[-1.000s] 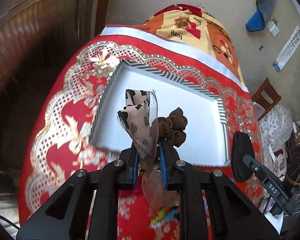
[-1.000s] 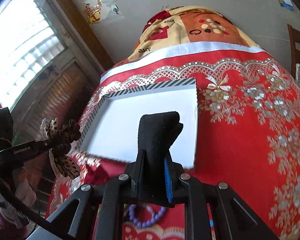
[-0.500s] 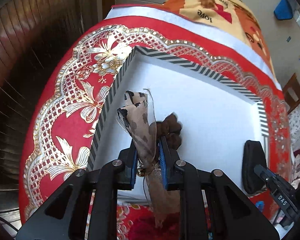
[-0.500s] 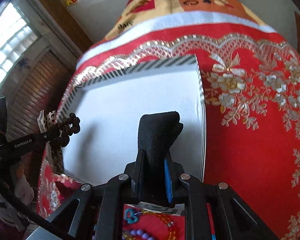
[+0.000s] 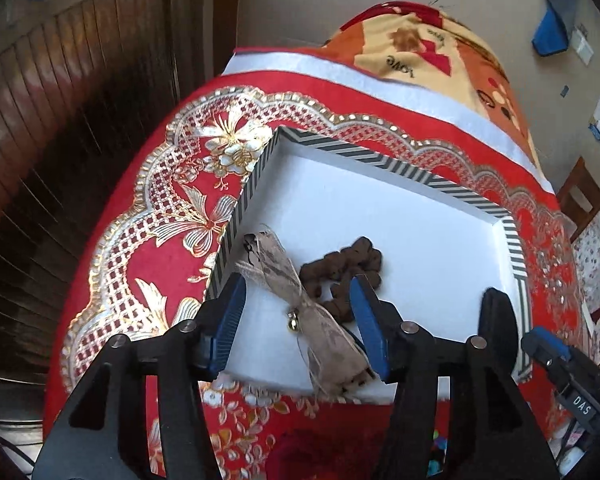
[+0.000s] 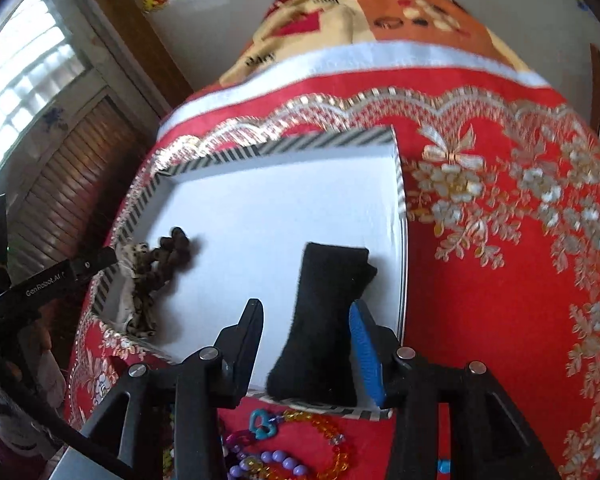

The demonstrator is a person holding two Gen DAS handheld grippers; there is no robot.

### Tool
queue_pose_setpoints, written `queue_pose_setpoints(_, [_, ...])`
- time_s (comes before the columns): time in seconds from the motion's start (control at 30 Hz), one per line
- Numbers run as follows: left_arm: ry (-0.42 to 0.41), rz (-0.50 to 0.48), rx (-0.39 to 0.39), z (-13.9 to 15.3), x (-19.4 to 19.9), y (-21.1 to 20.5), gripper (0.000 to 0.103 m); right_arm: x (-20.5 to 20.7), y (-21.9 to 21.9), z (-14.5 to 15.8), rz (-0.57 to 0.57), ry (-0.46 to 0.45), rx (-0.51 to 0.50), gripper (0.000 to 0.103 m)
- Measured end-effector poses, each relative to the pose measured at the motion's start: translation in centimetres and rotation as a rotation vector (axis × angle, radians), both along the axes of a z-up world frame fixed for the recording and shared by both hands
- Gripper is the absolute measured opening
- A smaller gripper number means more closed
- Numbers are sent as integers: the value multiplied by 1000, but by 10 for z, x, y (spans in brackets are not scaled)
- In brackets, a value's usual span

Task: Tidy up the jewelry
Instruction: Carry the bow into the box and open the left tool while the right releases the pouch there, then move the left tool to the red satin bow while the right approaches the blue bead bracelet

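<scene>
Your left claw [image 5: 298,322] stands wide: its jaws have just been opening, and the brown scrunchie [image 5: 342,274] with its leopard-print ribbon [image 5: 300,312] lies between the blue ribbed pads without either pad pressing on it. The scrunchie is a knobbly ring of ruffled fabric; the ribbon is thin and sheer, knotted around a small gold bell [image 5: 293,322], with one tail trailing over the near wall of the tray. Both lie on the smooth white floor of the shallow tray [image 5: 380,156], near its left wall, which is banded in black-and-white diagonal stripes.

Your right claw [image 6: 306,342] has also just been opening. The black pouch [image 6: 324,320], a soft, fuzzy oblong with squared ends, lies loose between its jaws, at the tray's near right corner, its lower end reaching the striped rim. From the left wrist view that pouch shows only edge-on.

The tray sits on a red cloth [image 6: 480,300] embroidered with gold and silver flowers and a scalloped border, covering the desk. Just in front of the tray, glossy bead strings [image 6: 284,448] in purple, orange and teal lie in a heap.

Both claws tilt steeply down over the tray's near edge, side by side, the left one's black finger reaching in toward the scrunchie.
</scene>
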State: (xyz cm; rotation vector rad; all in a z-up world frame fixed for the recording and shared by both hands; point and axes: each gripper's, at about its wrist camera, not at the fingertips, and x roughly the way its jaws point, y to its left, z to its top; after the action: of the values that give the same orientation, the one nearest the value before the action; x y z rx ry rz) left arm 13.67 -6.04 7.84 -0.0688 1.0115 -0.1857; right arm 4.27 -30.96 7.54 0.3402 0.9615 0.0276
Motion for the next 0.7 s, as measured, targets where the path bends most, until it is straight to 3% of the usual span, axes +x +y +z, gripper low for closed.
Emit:
queue_pose_setpoints(0.17, [-33, -24, 18, 11, -29, -4, 54, -18, 11, 17, 6, -54, -79, 47])
queue_pose_setpoints(0.37, [-54, -50, 37, 19, -61, -9, 54, -44, 12, 24, -1, -63, -82, 47])
queue_pose_setpoints(0.7, [-15, -38, -6, 16, -110, 4, 54, -91, 12, 27, -5, -55, -123, 47])
